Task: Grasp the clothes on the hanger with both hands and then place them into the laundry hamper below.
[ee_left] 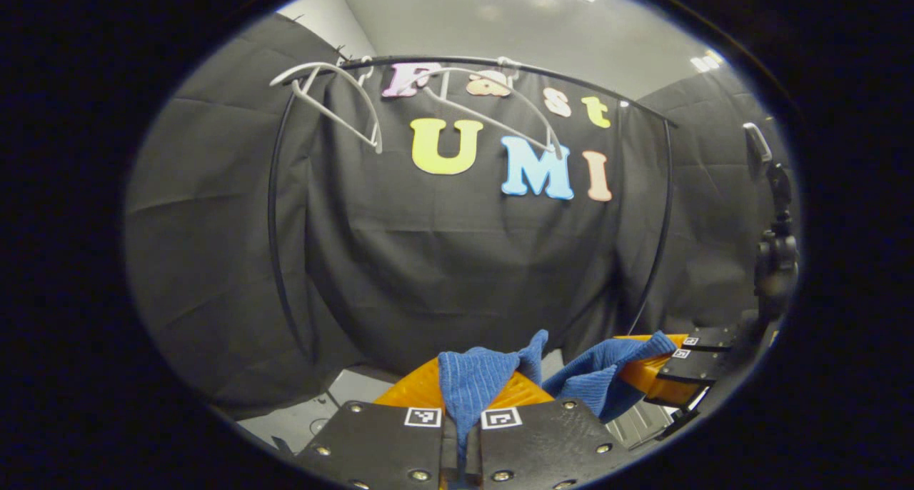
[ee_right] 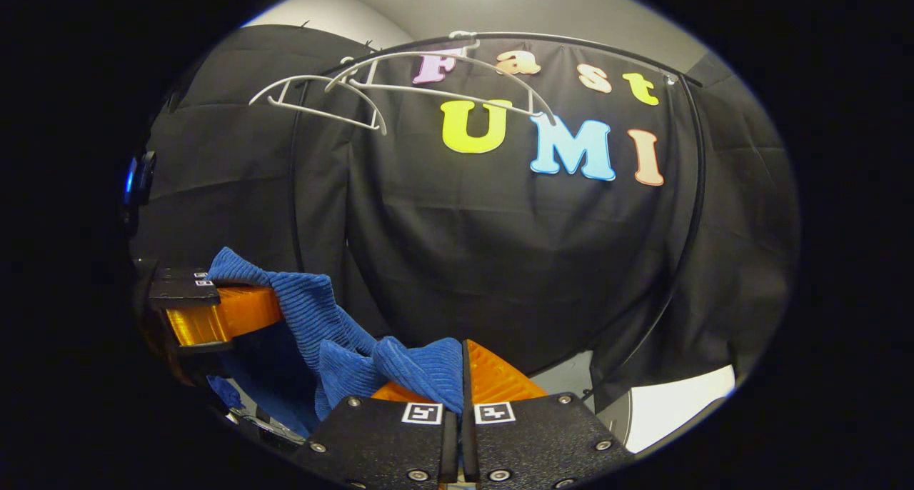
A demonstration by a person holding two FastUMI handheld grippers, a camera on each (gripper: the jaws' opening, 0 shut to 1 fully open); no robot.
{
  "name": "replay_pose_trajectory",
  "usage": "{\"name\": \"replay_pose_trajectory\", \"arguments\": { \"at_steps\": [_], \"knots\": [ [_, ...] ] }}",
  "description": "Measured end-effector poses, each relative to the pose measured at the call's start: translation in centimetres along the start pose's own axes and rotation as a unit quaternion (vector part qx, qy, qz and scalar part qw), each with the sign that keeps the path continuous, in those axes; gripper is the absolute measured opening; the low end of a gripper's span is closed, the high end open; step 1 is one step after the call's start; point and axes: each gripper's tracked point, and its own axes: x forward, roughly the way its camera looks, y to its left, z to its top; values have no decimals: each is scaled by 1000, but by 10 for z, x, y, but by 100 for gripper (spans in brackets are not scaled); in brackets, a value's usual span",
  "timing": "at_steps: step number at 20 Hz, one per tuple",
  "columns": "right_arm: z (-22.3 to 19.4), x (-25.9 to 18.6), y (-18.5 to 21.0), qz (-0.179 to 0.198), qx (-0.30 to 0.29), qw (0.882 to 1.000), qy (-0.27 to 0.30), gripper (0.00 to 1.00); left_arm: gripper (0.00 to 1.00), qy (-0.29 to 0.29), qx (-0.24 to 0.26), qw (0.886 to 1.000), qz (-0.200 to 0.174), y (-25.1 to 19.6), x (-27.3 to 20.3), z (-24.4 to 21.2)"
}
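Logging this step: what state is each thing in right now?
Blue garment: off the hangers, held between both tongs.
Left tongs: shut on the garment.
Right tongs: shut on the garment.
White hangers: bare, hooked on the rail.
Black rail: carries just the hangers.

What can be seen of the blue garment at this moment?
The blue garment is a ribbed, soft-looking knit fabric. It is off the hangers, which hang bare on the black rail, and is stretched between the two grippers. The left gripper pinches one bunched part between its shut fingers; the right gripper clamps another. In the right gripper view the cloth sags between them, with more hanging below.
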Motion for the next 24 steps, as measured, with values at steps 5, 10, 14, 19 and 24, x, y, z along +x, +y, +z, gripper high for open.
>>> {"name": "replay_pose_trajectory", "arguments": {
  "at_steps": [5,10,14,19,24],
  "knots": [
    [-46,1,3,0,-11,999,52,2,5,51,9,999,2,10,8,-33],
    [-95,-2,6,7,-26,993,114,3,5,101,29,994,5,13,5,-82],
    [-125,-7,0,6,-36,987,154,5,6,143,38,989,9,20,2,-118],
    [-153,-17,-4,8,-45,979,199,11,8,205,44,978,3,18,0,-171],
    [-142,-33,-16,-5,-39,982,186,62,60,201,54,978,12,26,-17,-184]
  ]
}}
